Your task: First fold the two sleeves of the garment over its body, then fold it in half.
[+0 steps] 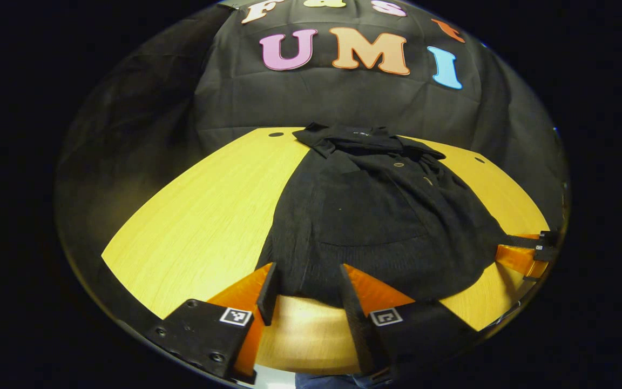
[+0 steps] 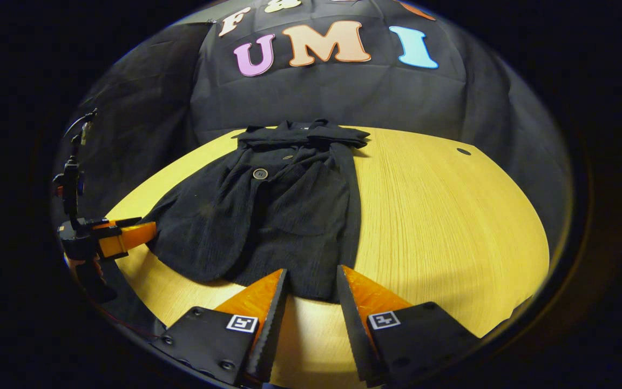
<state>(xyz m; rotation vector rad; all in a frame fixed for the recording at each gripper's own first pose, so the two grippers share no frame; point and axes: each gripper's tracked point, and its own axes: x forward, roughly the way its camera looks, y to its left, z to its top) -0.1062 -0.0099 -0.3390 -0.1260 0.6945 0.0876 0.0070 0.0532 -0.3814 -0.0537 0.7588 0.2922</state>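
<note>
Garment [image 1: 376, 216] lies sleeves-in on worktop [image 1: 203, 216]; both grippers [image 1: 311, 294] [image 2: 311, 289] at its hem, jaws open w/ nothing held. Pinch both hem corners, lift evenly toward collar [image 2: 303, 135].

Left tool [image 1: 307, 278]: fingers spread apart, pointing forward and held low; nothing is clamped between them. It also appears at the left edge of the right gripper view [image 2: 127, 233]. Right tool [image 2: 311, 281]: fingers likewise spread apart, level, pointing forward, gripping nothing.
</note>
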